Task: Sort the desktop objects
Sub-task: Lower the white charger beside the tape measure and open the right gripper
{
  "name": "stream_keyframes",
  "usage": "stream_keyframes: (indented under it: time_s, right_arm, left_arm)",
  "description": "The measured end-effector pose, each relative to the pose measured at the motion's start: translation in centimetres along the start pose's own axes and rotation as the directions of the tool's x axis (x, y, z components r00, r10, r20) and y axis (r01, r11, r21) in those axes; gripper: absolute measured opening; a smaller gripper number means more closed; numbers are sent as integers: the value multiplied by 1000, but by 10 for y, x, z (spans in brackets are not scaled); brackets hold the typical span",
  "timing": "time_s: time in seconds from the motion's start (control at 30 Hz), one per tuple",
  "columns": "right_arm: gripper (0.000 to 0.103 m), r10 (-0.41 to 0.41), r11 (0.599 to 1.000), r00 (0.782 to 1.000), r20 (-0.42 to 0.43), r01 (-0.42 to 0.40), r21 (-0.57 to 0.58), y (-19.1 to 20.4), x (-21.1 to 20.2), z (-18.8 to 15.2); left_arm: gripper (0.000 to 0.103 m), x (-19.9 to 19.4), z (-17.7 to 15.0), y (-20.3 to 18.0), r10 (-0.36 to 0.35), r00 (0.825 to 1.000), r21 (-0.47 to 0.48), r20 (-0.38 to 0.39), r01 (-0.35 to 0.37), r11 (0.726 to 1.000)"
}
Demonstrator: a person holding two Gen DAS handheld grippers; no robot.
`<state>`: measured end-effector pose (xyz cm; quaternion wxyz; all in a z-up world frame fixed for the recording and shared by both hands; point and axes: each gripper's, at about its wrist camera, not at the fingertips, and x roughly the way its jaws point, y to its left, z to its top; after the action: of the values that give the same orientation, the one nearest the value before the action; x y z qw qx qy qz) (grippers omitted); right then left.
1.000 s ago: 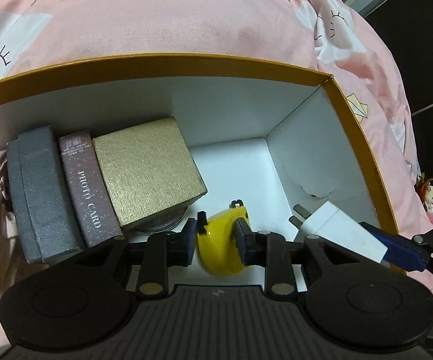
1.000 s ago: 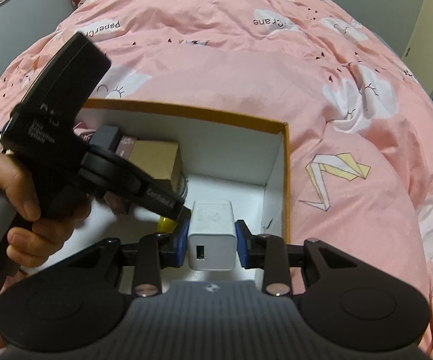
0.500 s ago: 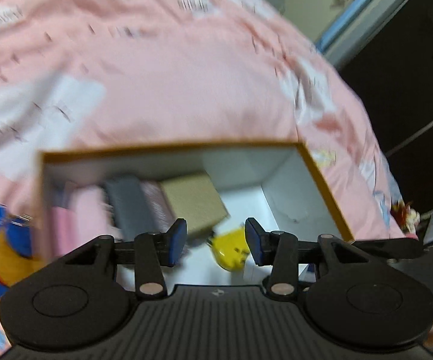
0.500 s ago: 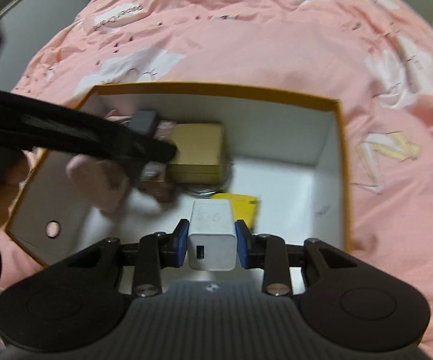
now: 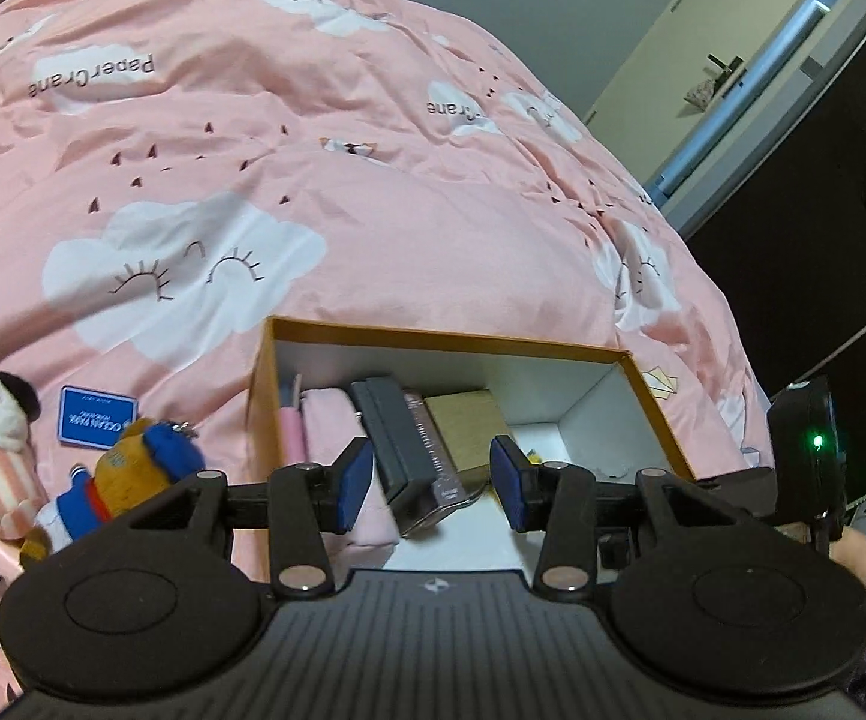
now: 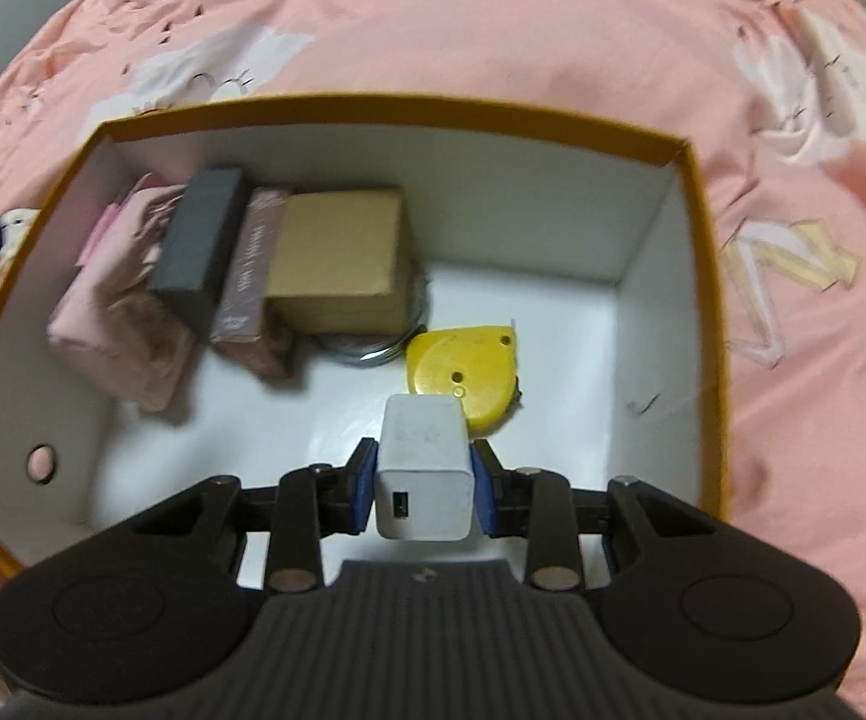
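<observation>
Though blurred, box (image 6: 697, 252) apparently half-packed

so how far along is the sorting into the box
Partly done. The orange box already holds a pink pouch, grey case, photo card box, gold box and yellow tape measure. The right gripper holds the white charger over the box. The left gripper is open and empty. A blue card and plush toys lie outside.
</observation>
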<state>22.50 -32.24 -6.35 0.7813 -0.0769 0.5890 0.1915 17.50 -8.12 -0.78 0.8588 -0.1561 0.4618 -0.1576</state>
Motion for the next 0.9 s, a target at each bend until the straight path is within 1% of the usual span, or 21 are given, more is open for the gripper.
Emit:
stream_keyframes:
  time_s: [0.1, 0.2, 0.27, 0.33, 0.37, 0.4, 0.43, 0.5, 0.53, 0.57, 0.63, 0.67, 0.8, 0.9]
  right_arm:
    - [34, 18, 1000, 1000, 22, -18, 16, -5, 1, 6]
    - [34, 3, 1000, 999, 49, -3, -2, -4, 2, 9]
    - [34, -11, 1000, 999, 41, 12, -20, -2, -1, 10]
    - [34, -7, 999, 999, 36, 9, -49, -1, -8, 10]
    - [34, -26, 997, 999, 31, 28, -65, -1, -11, 10]
    - [34, -65, 993, 997, 31, 68, -93, 2, -13, 10]
    - [34, -120, 983, 992, 41, 125, -135, 5, -14, 10]
    - [34, -219, 952, 974, 53, 225, -207, 10, -11, 11]
    - [34, -250, 939, 967, 46, 254, -234, 12, -7, 12]
    - [34, -261, 933, 965, 28, 259, -250, 13, -3, 13]
    - [34, -245, 941, 969, -28, 231, -245, 10, 6, 14]
    - [34, -237, 945, 971, -40, 221, -239, 9, 9, 13]
    - [34, -242, 934, 970, 11, 236, -269, 15, 14, 11]
    - [34, -182, 948, 983, 36, 185, -261, 19, 13, 8]
  left_arm:
    - [49, -1, -4, 7, 6, 1000, -9, -6, -6, 1000]
    - [49, 1, -6, 10, 3, 1000, -14, -11, -3, 1000]
    - [49, 2, -7, 11, 1, 1000, -11, -17, -1, 1000]
    - [49, 3, -8, 13, 1, 1000, -13, -22, -1, 1000]
    - [49, 4, -9, 13, 2, 1000, -16, -23, -3, 1000]
    - [49, 4, -9, 14, 2, 1000, -19, -24, -2, 1000]
    - [49, 4, -9, 14, 0, 1000, -23, -26, -1, 1000]
    - [49, 5, -10, 15, -6, 1000, -28, -29, 5, 1000]
    - [49, 4, -10, 15, -9, 999, -29, -30, 8, 1000]
    - [49, 3, -10, 16, -14, 999, -32, -32, 13, 999]
    - [49, 0, -10, 18, -31, 999, -47, -31, 29, 998]
    - [49, -2, -10, 20, -31, 999, -53, -27, 30, 998]
    - [49, -4, -9, 23, -14, 1000, -63, -21, 12, 998]
    - [49, -1, -9, 22, -20, 999, -65, -33, 17, 998]
